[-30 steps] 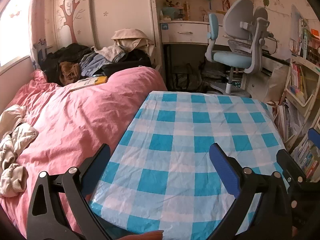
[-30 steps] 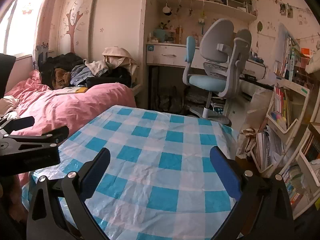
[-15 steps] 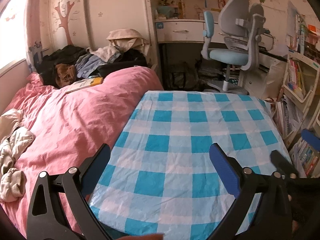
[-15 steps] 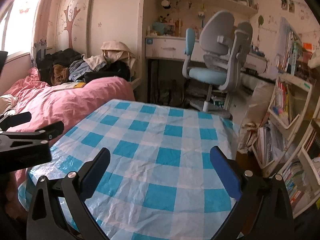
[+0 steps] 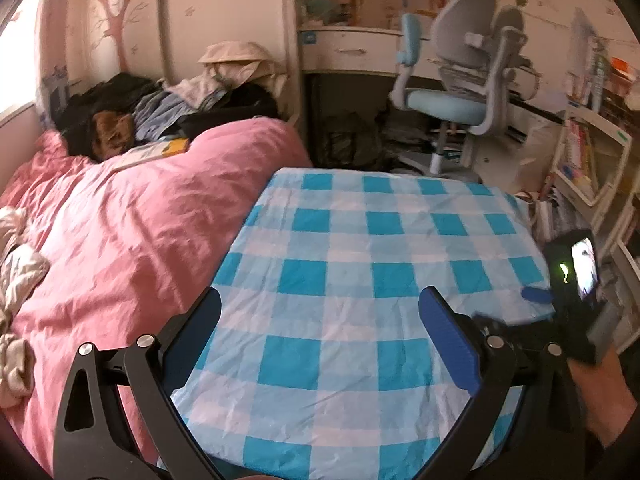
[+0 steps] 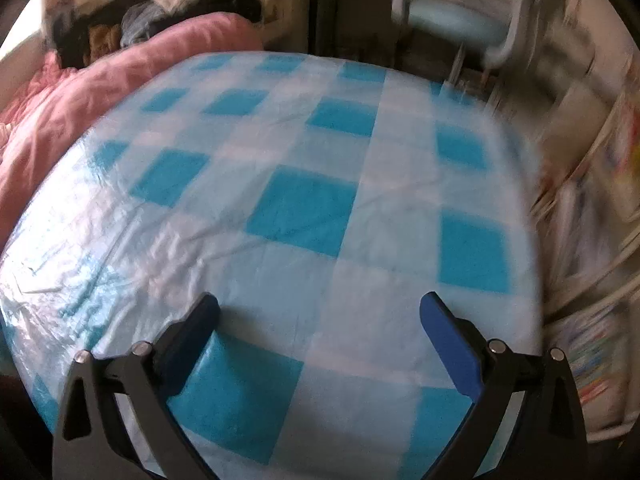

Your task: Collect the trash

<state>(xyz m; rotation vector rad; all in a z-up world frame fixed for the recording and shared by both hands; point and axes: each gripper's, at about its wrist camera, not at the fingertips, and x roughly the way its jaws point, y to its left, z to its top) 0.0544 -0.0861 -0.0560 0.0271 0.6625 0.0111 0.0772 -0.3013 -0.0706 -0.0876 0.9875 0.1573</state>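
Note:
A table with a blue-and-white checked plastic cloth (image 5: 360, 248) fills the middle of both views. My left gripper (image 5: 320, 296) hangs open over the cloth's near edge with nothing between its fingers. My right gripper (image 6: 320, 302) is also open and empty, tilted down over the cloth (image 6: 304, 208); its view is blurred by motion. In the left wrist view the right unit's body with a lit screen (image 5: 580, 272) sits at the table's right edge, a hand (image 5: 608, 400) beneath it. I see no loose trash item in either view.
A bed with a pink duvet (image 5: 120, 240) touches the table's left side, with piled clothes (image 5: 168, 104) at its far end. A blue-grey desk chair (image 5: 460, 92) and desk stand behind the table. Bookshelves (image 5: 588, 160) line the right.
The right gripper has tipped down and moved forward over the cloth, blurring its view. In the left wrist view it has risen at the table's right edge. Both stay open.

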